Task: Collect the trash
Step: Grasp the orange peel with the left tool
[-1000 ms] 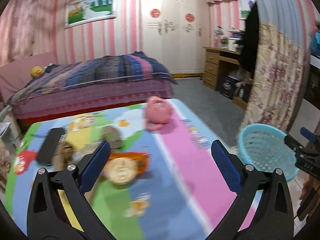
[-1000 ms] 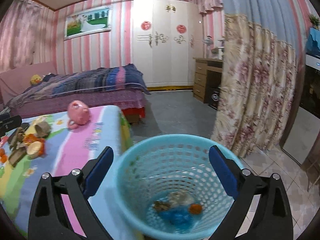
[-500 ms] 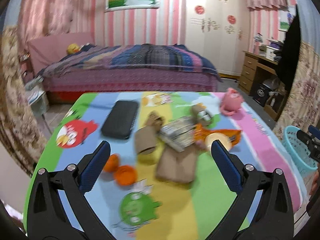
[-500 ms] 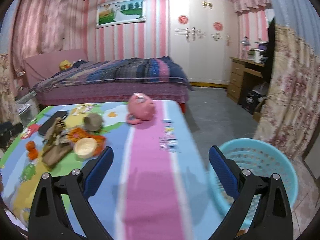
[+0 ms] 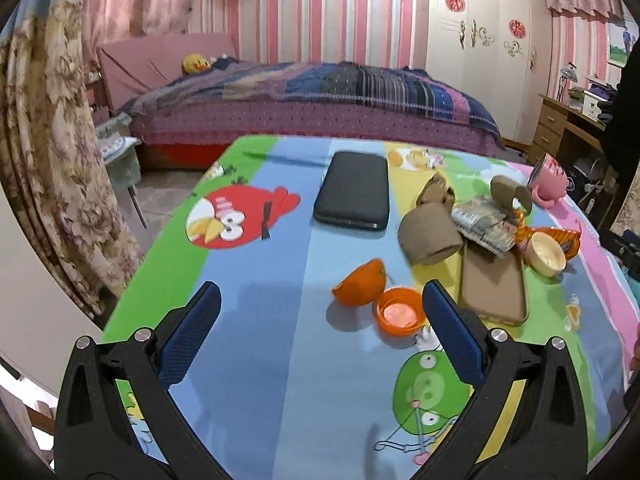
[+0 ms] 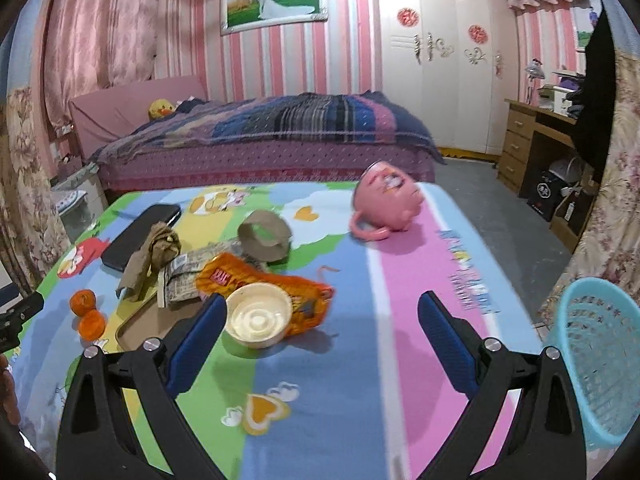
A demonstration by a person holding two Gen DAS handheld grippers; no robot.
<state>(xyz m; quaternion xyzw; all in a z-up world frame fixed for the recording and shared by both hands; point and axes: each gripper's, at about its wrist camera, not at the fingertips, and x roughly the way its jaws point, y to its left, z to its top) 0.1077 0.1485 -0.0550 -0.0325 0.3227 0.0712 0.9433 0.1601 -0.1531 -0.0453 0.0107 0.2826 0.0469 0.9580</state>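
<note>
The left tongs [image 5: 320, 318] hang over the near left part of the bench [image 5: 256, 380], their blue pads wide apart with nothing between them. Just ahead of the right-hand pad lie two pieces of orange peel [image 5: 360, 283], one dome-up and one cupped open, touching each other. Beyond them the rest of the trash sits in a heap: a brown paper roll [image 5: 430, 236], a crumpled printed wrapper [image 5: 484, 226], an orange snack bag [image 5: 560, 240] and a cream plastic bowl [image 5: 546, 254] tipped on the bag. A tan phone case [image 5: 494, 286] lies flat beside the peel, and a black pouch [image 5: 354, 194] rests farther back.

The right tongs [image 6: 322, 324] are likewise spread and hold nothing, with the bowl just beside the left pad. A pink mug [image 6: 386, 202] lies on its side on the pink stripe. The blue mesh basket [image 6: 600, 364] stands off the bench's right edge
</note>
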